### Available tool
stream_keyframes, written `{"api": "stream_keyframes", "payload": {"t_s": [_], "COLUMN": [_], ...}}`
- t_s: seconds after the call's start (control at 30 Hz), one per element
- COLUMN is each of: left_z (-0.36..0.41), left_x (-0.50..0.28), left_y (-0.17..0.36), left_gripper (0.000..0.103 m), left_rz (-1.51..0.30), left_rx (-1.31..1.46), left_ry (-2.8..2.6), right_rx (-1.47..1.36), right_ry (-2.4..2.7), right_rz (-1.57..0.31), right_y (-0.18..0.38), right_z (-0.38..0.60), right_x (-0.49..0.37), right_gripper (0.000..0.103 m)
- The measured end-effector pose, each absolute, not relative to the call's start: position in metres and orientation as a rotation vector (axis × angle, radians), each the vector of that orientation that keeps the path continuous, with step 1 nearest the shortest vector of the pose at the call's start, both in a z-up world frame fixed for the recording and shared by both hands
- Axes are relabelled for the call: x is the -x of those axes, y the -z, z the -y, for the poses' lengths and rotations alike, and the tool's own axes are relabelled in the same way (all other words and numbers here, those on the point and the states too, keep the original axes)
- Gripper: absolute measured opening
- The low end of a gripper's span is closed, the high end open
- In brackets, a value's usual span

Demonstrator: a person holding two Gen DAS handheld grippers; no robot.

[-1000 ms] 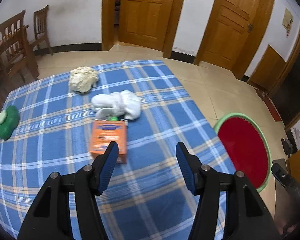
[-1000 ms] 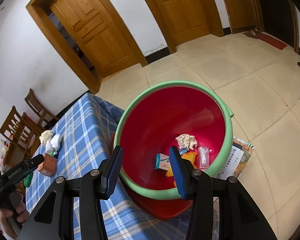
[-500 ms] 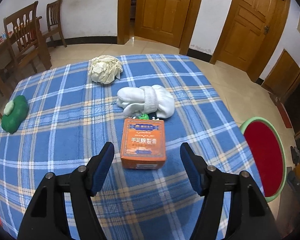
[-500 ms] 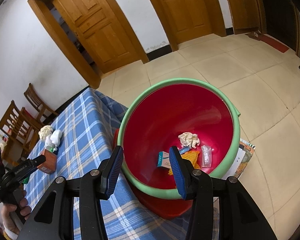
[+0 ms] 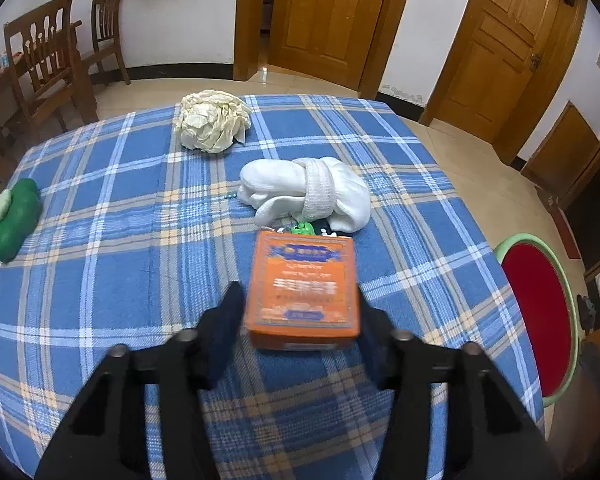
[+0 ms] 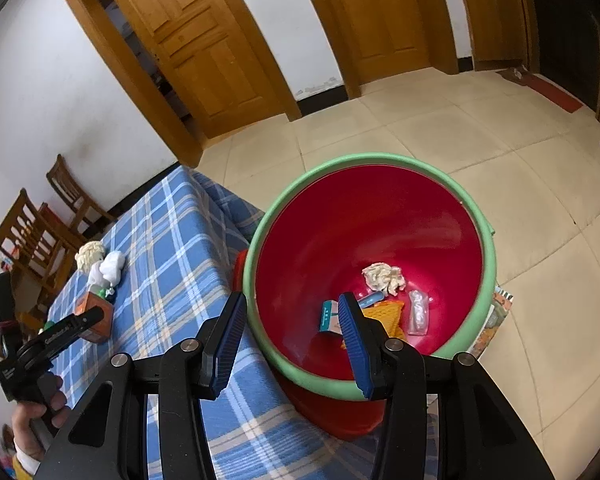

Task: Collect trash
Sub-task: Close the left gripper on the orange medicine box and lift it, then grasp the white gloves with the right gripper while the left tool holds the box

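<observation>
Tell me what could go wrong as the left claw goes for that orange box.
The left claw has just been closing around the orange box; a poor grip could let it slip. The white socks and small green item sit right behind it and might get nudged. The red bin stands off the table, so the carry risks a drop.

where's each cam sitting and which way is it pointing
Left wrist: rides the left gripper, angled down across the plaid table; its fingers, which have just been closing, flank the orange box.
Right wrist: rides the right gripper, looking down into the red bin; its fingers are apart and empty, and a hand shows.
Shared: table, box, bin.
</observation>
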State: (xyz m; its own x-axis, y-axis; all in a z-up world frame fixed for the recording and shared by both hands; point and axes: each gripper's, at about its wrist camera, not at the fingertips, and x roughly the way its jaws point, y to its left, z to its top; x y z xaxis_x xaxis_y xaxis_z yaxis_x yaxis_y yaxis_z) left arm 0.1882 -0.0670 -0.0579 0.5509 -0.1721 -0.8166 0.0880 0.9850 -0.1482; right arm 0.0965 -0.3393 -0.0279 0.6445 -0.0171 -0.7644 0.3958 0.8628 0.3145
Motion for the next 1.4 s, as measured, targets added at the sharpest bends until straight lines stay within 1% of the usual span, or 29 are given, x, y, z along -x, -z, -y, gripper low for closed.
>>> {"api": "stream_keyframes", "payload": {"t_s": [0.27,0.53,0.93,1.23,1.3,1.33,1.4], "left_z": [0.046,0.005,-0.055,-0.072,-0.074,-0.075,-0.077], "left_x": [-0.184,-0.192,-0.209,-0.213,-0.213,-0.212,-0.213], "left_y": [0.051,0.042,0.051,0.065,0.065,0.065,0.066], "left_gripper": [0.047,0.047,0.047,0.047,0.047,0.047,0.047], "left_rz": [-0.943,-0.912,-0.883,-0.887,-0.881,-0.880,-0.878], "left_rx": [0.136,0.158,0.210,0.274,0.270,0.273,0.279], "left_ry": [0.164,0.088,-0.030,-0.047,-0.059,-0.063,-0.060], "right_rx": [-0.440,-0.390,-0.318,-0.282,-0.275,-0.273,-0.257], "right_ry": [0.206,0.130,0.005,-0.067,-0.078,-0.081,-0.088], "right_rz": [-0.861,-0.870,-0.898,-0.913,-0.912,-0.911,-0.911], "right_y": [0.023,0.017,0.024,0.035,0.037,0.038,0.040], "right_z": [0.316,0.284,0.216,0.171,0.162,0.159,0.151], "right_x": [-0.111,-0.139,-0.196,-0.241,-0.250,-0.253,-0.261], "right_gripper": [0.049,0.049,0.049,0.049,0.055,0.062,0.063]}}
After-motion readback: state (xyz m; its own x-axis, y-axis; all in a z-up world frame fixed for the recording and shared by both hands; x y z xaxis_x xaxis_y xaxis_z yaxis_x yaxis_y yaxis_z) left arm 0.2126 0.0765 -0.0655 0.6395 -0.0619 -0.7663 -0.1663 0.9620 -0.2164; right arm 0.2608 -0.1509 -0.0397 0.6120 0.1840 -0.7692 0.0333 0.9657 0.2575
